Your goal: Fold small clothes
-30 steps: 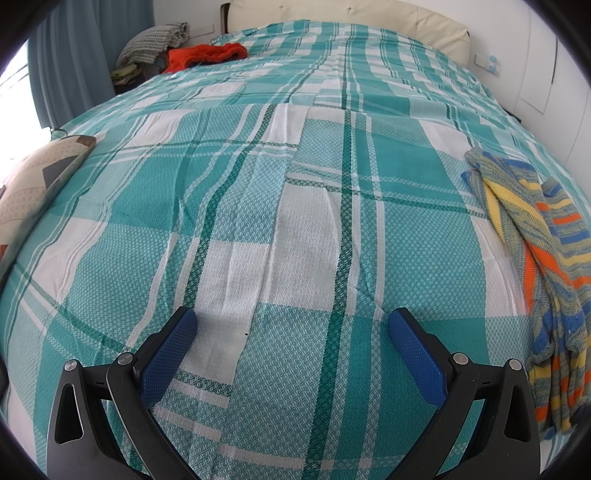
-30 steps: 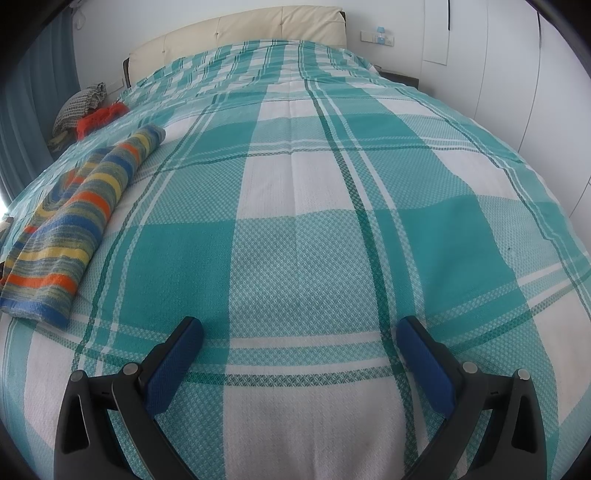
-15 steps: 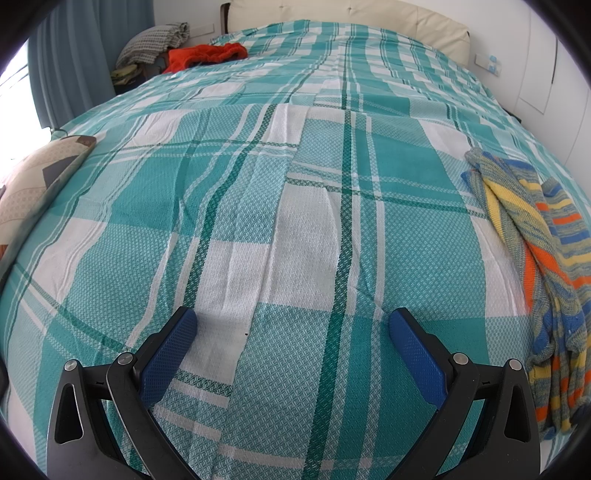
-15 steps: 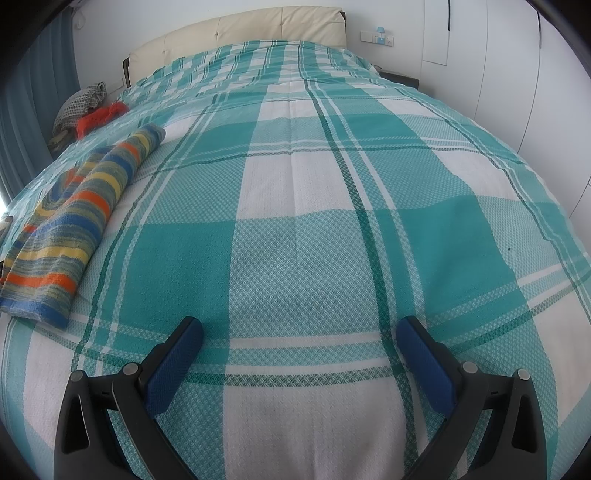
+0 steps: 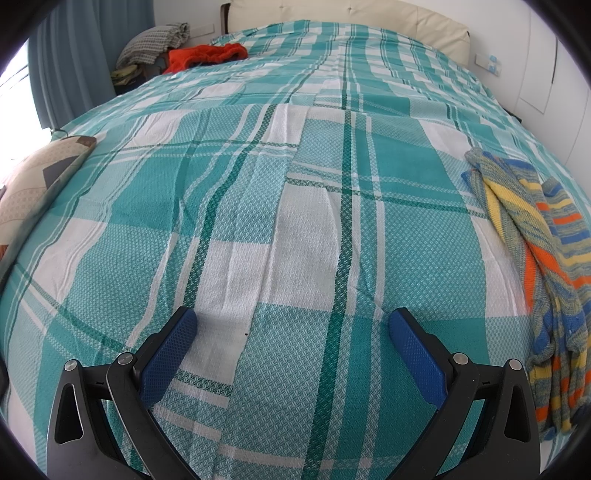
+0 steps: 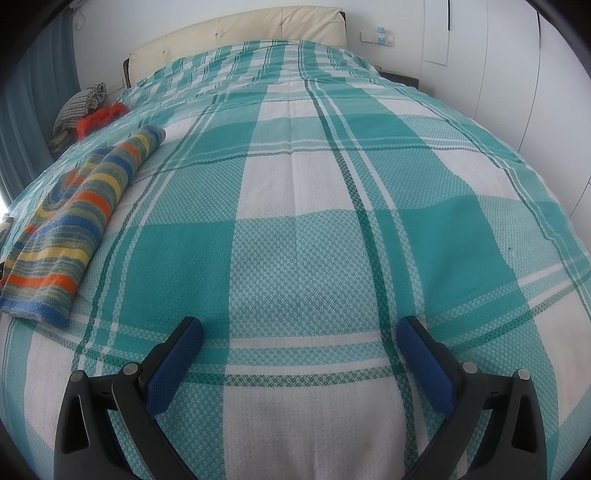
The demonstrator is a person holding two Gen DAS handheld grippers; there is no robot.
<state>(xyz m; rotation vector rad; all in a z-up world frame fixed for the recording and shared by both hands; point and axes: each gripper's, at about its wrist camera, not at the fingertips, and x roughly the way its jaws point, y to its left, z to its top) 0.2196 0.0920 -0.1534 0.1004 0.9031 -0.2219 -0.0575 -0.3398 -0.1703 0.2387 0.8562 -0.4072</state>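
A striped knit garment (image 5: 535,258) in blue, orange, yellow and grey lies folded long on the teal plaid bed cover (image 5: 295,221), at the right edge of the left wrist view. It also shows in the right wrist view (image 6: 77,221) at the left. My left gripper (image 5: 291,325) is open and empty over bare cover, left of the garment. My right gripper (image 6: 300,330) is open and empty over bare cover, right of the garment. A red garment (image 5: 207,55) lies at the far left of the bed.
A grey checked cloth pile (image 5: 155,44) sits beside the red garment by the blue curtain (image 5: 74,66). A patterned cushion (image 5: 33,188) lies at the bed's left edge. A cream headboard (image 6: 240,33) and white wardrobe doors (image 6: 535,74) bound the bed.
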